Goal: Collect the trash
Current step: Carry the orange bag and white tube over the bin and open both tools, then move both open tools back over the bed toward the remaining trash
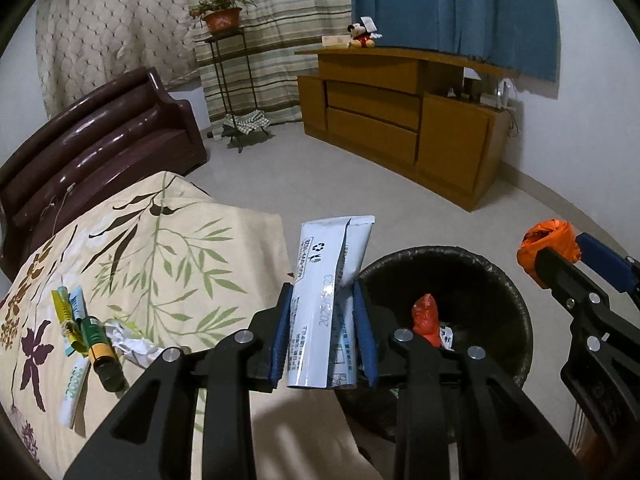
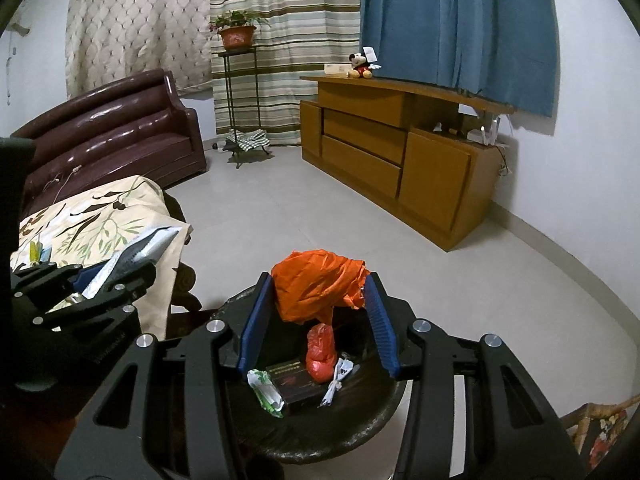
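Observation:
My left gripper point(image 1: 322, 290) is shut on a flattened white tube point(image 1: 328, 264) that stands upright between its blue pads, beside the left rim of a black bin point(image 1: 516, 292). In the right wrist view my right gripper point(image 2: 320, 278) is shut on a crumpled orange plastic bag point(image 2: 316, 284), held directly above the bin point(image 2: 360, 432). Inside lie a red bag point(image 2: 320, 354), a dark box point(image 2: 298, 384) and some wrappers point(image 2: 266, 394). The left gripper point(image 2: 136, 260) with the tube point(image 2: 148, 246) shows at the left there. The orange bag point(image 1: 546, 236) also shows at the right of the left wrist view.
A table under a floral cloth point(image 1: 160, 248) carries a green and yellow bottle point(image 1: 100, 348), crumpled paper point(image 1: 132, 344), a small tube point(image 1: 74, 392) and wrappers point(image 1: 70, 304). A dark sofa point(image 1: 100, 140), a plant stand point(image 1: 232, 80) and a wooden cabinet point(image 1: 400, 120) stand beyond the pale floor.

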